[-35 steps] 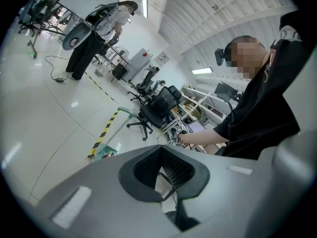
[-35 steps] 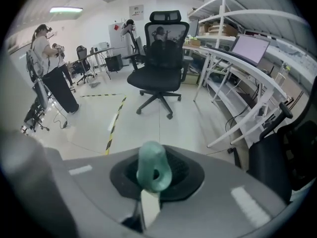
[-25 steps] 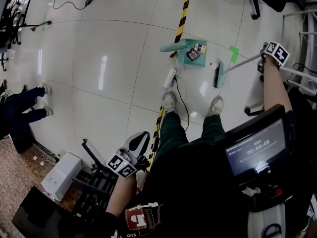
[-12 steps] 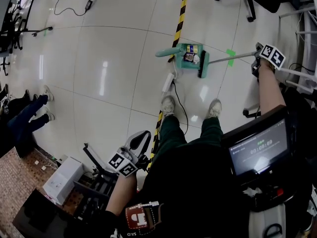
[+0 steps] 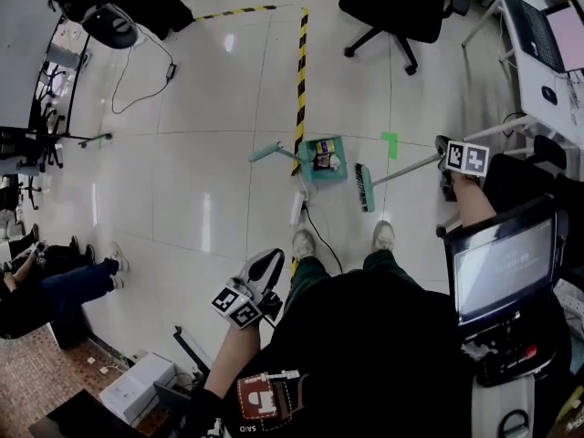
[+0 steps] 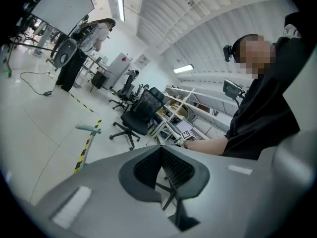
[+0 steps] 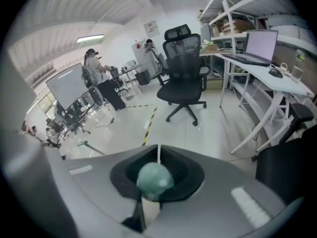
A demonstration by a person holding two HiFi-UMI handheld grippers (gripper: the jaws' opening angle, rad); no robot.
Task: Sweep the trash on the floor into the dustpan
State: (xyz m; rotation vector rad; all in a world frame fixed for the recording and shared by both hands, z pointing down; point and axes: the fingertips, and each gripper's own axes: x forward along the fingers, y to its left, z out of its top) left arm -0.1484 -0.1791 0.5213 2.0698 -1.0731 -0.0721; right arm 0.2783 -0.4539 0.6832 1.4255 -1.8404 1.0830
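- The trash point(image 5: 321, 160) lay inside the green dustpan point(image 5: 308, 171), which sat on the floor ahead of your left shoe point(image 5: 302, 243), its handle point(image 5: 265, 151) pointing left across the yellow-and-black tape line point(image 5: 299, 71).
- The broom head point(image 5: 363, 188) rested on the tiles just right of the dustpan, apart from it, bristles facing the pan.
- The broom handle point(image 5: 411, 166) ran up and right to your right gripper point(image 7: 157, 155). Its jaws were clamped on the handle, whose green end cap point(image 7: 154, 180) filled the notch in the right gripper view.
- Your left gripper point(image 6: 161, 151) hung low at your left side, well away from the dustpan. Its jaws were pressed together with nothing between them.
- A white power strip point(image 5: 297, 210) lay on the floor near the dustpan's near-left corner, by the tape line.
- A green tape mark point(image 5: 390, 141) sat on the floor just right of the pan.
- A black office chair point(image 5: 401, 3) stood far beyond, right of the tape line.
- A laptop point(image 7: 260, 46) stood open on a desk at the right.
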